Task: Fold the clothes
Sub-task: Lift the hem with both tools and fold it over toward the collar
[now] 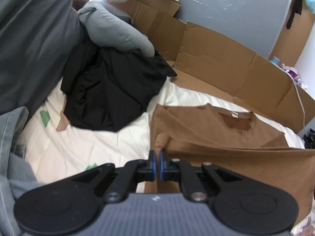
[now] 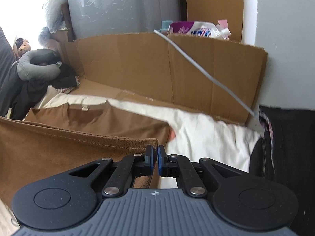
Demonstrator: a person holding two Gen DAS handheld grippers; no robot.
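A brown T-shirt (image 1: 216, 133) lies on the white bedsheet (image 1: 98, 143), its collar and label facing the far cardboard. My left gripper (image 1: 157, 153) is shut on the left corner of the shirt's near hem, which bunches up just past the fingertips. In the right wrist view the same brown T-shirt (image 2: 69, 137) spreads to the left, and my right gripper (image 2: 155, 149) is shut on the right corner of its hem. The hem hangs lifted between both grippers, above the rest of the shirt.
A black garment (image 1: 110, 90) lies heaped at the far left under a grey neck pillow (image 1: 118, 33). Flattened cardboard (image 2: 167, 68) lines the far side of the bed. A grey cable (image 2: 206, 72) crosses it. Dark fabric (image 2: 291, 147) sits at the right; grey cloth (image 1: 29, 49) at the left.
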